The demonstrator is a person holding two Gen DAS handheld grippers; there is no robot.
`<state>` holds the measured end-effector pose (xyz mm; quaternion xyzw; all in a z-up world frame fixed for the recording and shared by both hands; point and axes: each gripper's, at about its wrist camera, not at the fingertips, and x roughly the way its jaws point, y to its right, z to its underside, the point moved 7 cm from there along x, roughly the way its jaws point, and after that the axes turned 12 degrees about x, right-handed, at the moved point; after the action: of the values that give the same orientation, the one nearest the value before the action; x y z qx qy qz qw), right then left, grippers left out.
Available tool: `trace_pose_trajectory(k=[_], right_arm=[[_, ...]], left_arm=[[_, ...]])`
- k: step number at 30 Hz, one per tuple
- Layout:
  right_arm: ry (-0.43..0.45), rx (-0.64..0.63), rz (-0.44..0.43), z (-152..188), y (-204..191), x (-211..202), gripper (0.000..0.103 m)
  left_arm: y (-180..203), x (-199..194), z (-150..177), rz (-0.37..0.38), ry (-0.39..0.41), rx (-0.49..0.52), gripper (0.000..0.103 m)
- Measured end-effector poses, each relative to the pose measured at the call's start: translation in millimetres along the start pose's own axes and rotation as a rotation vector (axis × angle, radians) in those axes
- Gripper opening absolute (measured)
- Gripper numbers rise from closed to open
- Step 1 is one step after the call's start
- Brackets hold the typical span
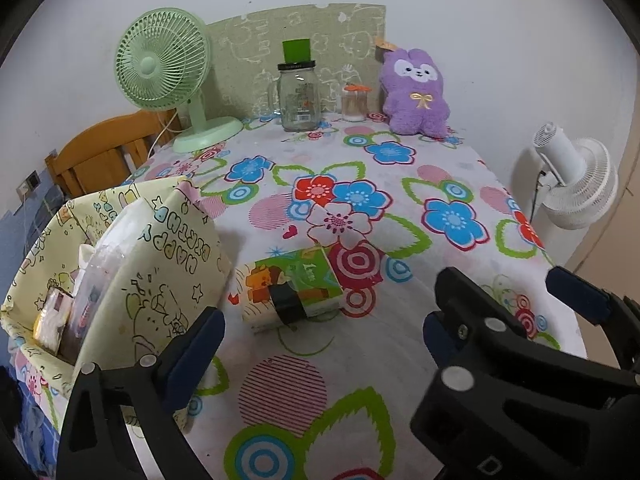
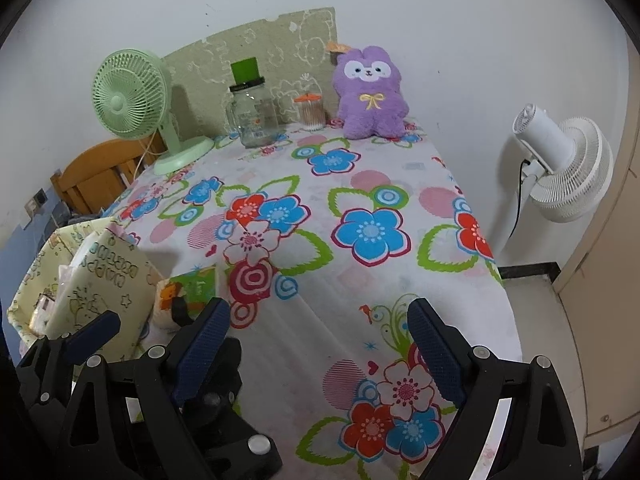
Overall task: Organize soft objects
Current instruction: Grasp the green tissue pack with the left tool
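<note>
Presently, the left gripper [image 1: 320, 344] and the right gripper [image 2: 318, 350] are both held spread, nothing between the pads, low in their frames above the flowered tablecloth [image 1: 400, 360]. A tissue pack [image 1: 290, 292] is recorded lying at lower centre of the left view, just beside the yellow fabric basket [image 1: 160, 264] at lower left, in which packets are stowed. A purple plush toy [image 1: 414, 92] is propped upright at upper right beside a glass jar [image 1: 298, 96] and green fan [image 1: 164, 68].
</note>
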<state>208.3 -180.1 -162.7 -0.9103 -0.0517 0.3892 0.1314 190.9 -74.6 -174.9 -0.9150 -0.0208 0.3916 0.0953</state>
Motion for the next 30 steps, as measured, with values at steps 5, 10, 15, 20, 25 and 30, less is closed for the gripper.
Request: trace_pose_trajectory(k=[5,10,15,20,25,30], right_arm=[[-0.009,0.010,0.012,-0.8,4.6,11.0,0.092],[-0.022,0.007,0.020,-1.3,6.2,23.8,0.092],[-0.037,0.006,0.035,-1.7,7.0,35.9,0.092],[-0.048,0.005,0.046,-1.4,7.7,44.2,0.092],[-0.055,0.008,0.060,-1.6,7.8,50.0,0.092],[-0.071,0.017,0.055,-1.8,7.4,55.8,0.092]], left_arm=[[-2.7,14.0,2.7,-0.010,-0.026,-0.042,0.094],[-6.5,24.8,4.0,-0.056,-0.043,-0.062,0.091],[-10.4,37.3,6.1,-0.072,-0.068,-0.093,0.087],[-13.8,46.0,6.0,-0.090,-0.066,-0.098,0.080],[-12.2,58.1,7.8,-0.042,-0.107,-0.106,0.080],[-11.7,63.4,8.0,-0.018,-0.126,-0.119,0.081]])
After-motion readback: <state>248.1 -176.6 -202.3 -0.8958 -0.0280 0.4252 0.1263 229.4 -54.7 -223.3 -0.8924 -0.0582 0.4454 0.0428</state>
